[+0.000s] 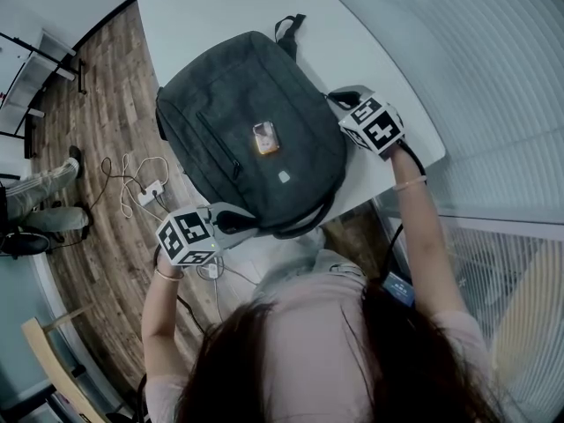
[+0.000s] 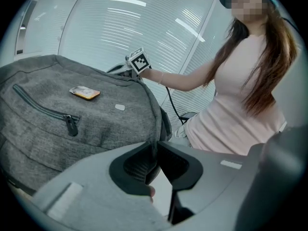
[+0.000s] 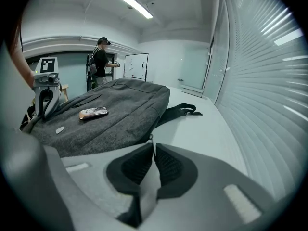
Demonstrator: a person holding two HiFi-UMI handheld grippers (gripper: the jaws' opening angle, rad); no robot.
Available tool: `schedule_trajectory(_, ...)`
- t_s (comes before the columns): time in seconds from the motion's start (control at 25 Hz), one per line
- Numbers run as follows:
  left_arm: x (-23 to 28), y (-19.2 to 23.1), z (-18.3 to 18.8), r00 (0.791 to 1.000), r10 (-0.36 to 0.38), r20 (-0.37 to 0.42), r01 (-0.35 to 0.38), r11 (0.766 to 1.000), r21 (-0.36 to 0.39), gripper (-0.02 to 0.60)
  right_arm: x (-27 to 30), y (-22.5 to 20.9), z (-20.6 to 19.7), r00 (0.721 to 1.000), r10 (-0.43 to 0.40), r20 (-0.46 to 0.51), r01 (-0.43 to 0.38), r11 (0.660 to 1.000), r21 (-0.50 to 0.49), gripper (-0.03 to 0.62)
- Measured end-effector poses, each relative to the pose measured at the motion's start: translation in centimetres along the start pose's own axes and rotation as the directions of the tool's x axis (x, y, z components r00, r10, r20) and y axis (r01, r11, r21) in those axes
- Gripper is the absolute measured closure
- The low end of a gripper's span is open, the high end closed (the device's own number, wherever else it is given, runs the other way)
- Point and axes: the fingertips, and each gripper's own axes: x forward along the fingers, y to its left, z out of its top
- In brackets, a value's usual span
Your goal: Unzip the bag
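The grey backpack lies flat on the white worktop, its near end at the near edge, bare surface beyond its far end. The left tongs are pressed onto its near seam; the right tongs pinch the zipper pull at its right side. Its orange-rimmed patch bears nothing legible. Only the right gripper view shows a person standing far off.

One bag, two grippers
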Motion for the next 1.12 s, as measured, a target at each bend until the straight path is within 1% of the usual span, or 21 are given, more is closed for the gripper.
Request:
schedule_trajectory(0.2,-0.4,0.0,0.3,0.999,0.008,0.034,-0.007,1.000,-0.021,0.525,0.0,0.0,0.0,1.000,-0.003,-0.002,0.003,1.000,0.024,0.563)
schedule_trajectory(0.4,-0.4,0.5,0.5,0.996,0.052,0.079,-0.049,0.998,-0.030,0.517,0.1,-0.5,-0.3,1.000,-0.005,-0.007,0.005,0.999,0.034,0.554)
schedule_trajectory(0.56,-0.4,0.8,0.5,0.993,0.072,0.095,-0.068,0.997,-0.041,0.512,0.0,-0.8,-0.7,1.000,-0.028,0.004,0.027,0.998,0.054,0.539)
schedule_trajectory(0.68,-0.5,0.6,0.7,0.990,0.090,0.107,-0.086,0.996,-0.035,0.511,-1.0,-0.8,-0.3,0.999,-0.042,0.029,0.040,0.996,0.080,0.517)
schedule_trajectory(0.8,-0.8,0.3,1.0,0.985,0.106,0.137,-0.101,0.994,-0.040,0.508,-2.0,-0.6,-0.1,0.997,-0.060,0.041,0.056,0.994,0.091,0.505)
schedule_trajectory(0.92,-1.0,0.3,1.2,0.980,0.125,0.155,-0.120,0.992,-0.039,0.505,-2.7,-0.3,-0.1,0.995,-0.081,0.052,0.076,0.992,0.103,0.503)
schedule_trajectory(1.12,-1.2,0.2,1.2,0.972,0.161,0.173,-0.160,0.987,-0.023,0.502,-4.2,0.1,0.1,0.990,-0.120,0.077,0.108,0.982,0.152,0.503)
